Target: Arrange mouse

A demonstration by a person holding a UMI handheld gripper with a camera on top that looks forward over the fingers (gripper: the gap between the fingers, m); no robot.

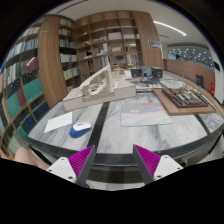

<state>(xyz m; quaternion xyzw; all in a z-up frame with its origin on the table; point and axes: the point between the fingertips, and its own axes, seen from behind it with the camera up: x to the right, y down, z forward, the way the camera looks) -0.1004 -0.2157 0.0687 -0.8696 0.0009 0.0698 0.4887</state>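
A small blue and white mouse (80, 129) lies on the marble-patterned table (140, 125), ahead of the fingers and to their left. Next to it lies a white sheet of paper (58, 122). A grey mat (150, 108) lies on the table beyond the fingers and to their right. My gripper (113, 160) is open and empty above the table's near edge, its magenta pads (80, 158) wide apart. Nothing stands between the fingers.
A white architectural model (98, 88) stands on the table beyond the mouse. A wooden board (183, 99) with a dark keyboard-like object sits to the right. Bookshelves (45, 70) line the left side and the back wall.
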